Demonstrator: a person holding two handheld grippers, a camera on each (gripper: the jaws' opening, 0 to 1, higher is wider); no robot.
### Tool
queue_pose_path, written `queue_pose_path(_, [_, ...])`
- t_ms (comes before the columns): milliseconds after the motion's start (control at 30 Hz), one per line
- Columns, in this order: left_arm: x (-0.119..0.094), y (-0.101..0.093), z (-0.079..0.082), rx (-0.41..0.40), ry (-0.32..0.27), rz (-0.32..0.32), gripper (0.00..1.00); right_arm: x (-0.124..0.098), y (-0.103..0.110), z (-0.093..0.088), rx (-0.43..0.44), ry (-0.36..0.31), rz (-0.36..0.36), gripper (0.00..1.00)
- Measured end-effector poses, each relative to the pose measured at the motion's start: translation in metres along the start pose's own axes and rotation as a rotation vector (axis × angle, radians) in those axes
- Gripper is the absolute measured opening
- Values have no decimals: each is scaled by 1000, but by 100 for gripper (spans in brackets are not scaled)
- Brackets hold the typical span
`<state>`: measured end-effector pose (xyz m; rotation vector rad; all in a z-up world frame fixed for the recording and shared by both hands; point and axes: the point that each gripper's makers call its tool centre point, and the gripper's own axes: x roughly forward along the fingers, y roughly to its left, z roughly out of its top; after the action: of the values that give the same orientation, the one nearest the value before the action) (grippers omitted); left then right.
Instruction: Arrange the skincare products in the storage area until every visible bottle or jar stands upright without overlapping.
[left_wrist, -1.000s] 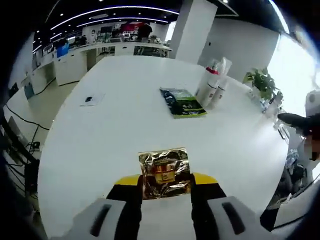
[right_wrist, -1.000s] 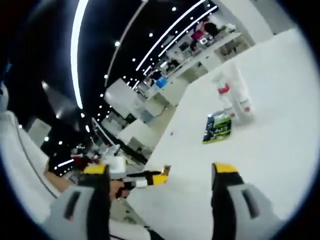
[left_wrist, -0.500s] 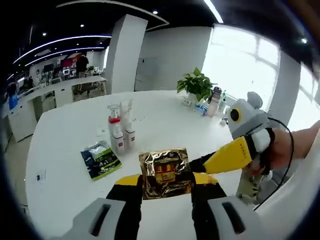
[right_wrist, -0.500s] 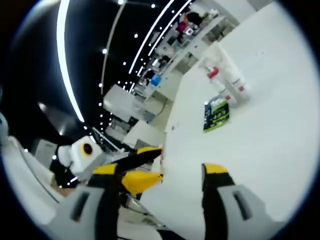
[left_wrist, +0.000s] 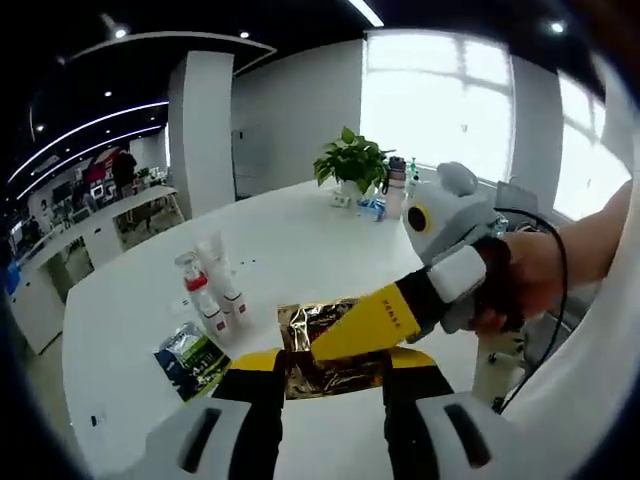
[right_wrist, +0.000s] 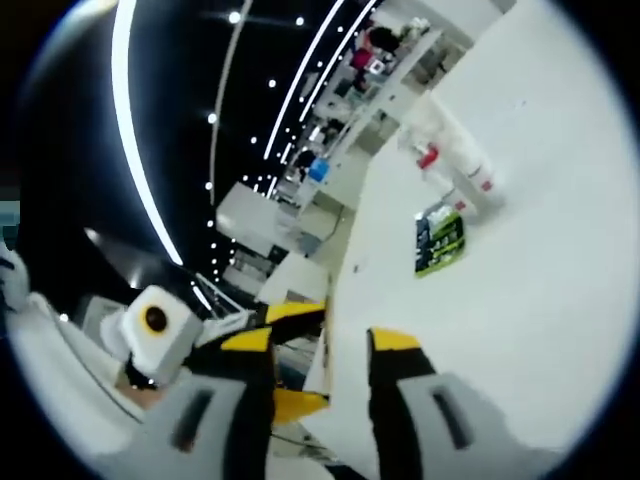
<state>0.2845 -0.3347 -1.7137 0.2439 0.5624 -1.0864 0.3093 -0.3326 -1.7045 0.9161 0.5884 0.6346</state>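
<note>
Gold foil sachet (left_wrist: 325, 345) sits clamped in the left claw (left_wrist: 330, 375), above the white tabletop (left_wrist: 280, 240); the right claw's yellow jaw crosses it, held by a hand (left_wrist: 525, 285). Bottles (left_wrist: 210, 295) stand upright by a green packet (left_wrist: 190, 358).

Right gripper view: right claw (right_wrist: 320, 345) narrowed around the sachet's thin edge (right_wrist: 323, 350), though contact can't be told; bottles (right_wrist: 450, 165) and packet (right_wrist: 440, 240) lie beyond.

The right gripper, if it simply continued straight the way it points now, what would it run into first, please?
Probably the gold foil sachet shut in the left gripper: the right gripper already has a yellow jaw lying over it. Whether they touch, I cannot tell.
</note>
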Motion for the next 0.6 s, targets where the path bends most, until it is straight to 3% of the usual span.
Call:
queue_pose_path(200, [-3,1,0,-6,-2,-17,39,-1,-1,2,-5,13,10,3])
queue_pose_path(367, [-3,4,-3,-45,-22,-39,41,1,0,0,-33,40,1,1])
queue_pose_path(433, [-5,3,-6,-80,-22,-70,42,0,7,2,-16,26,42,1])
queue_pose_path(500, [-8,0,-7,-139,-43,-103,42,-2,8,2,-25,17,48,1])
queue_pose_path(533, [-12,-1,-7,-303,-83,-162,42,-4,7,1,-23,21,56,1])
queue_pose_path(567, [-13,-1,-7,-349,-94,-177,43,-4,7,1,-20,23,58,1])
queue_pose_path(600, [-17,1,-5,-478,-135,-216,42,-4,9,0,-15,30,66,1])
